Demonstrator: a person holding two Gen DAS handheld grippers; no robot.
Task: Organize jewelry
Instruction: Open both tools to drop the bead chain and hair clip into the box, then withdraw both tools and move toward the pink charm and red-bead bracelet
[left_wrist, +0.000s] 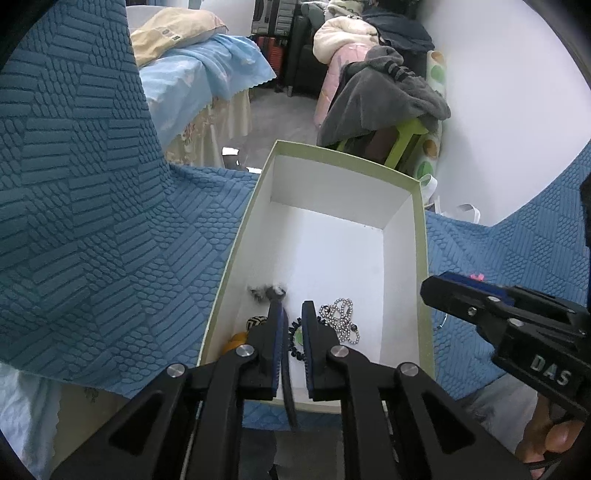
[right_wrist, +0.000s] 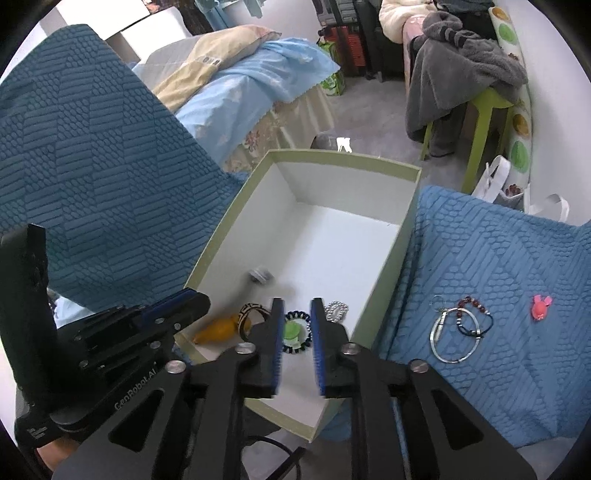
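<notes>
Below your right gripper (right_wrist: 297, 314), jaws slightly apart and pinching nothing, the box (right_wrist: 406, 236) holds a beaded bracelet (right_wrist: 295, 334), ball chain (right_wrist: 336, 310) and yellow piece (right_wrist: 218, 330). Left gripper (left_wrist: 293, 314) sits alongside, also parted and empty. Right of the tool, outside the box wall, bangles (right_wrist: 456, 332) and pink charm (right_wrist: 540, 308) lie on the blue cover (right_wrist: 498, 258).

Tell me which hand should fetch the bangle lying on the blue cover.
Right. The bangle lies on the cover to the right of the box, on the right gripper's side. The left gripper sits over the box's left part, farther away. Both look empty.
</notes>
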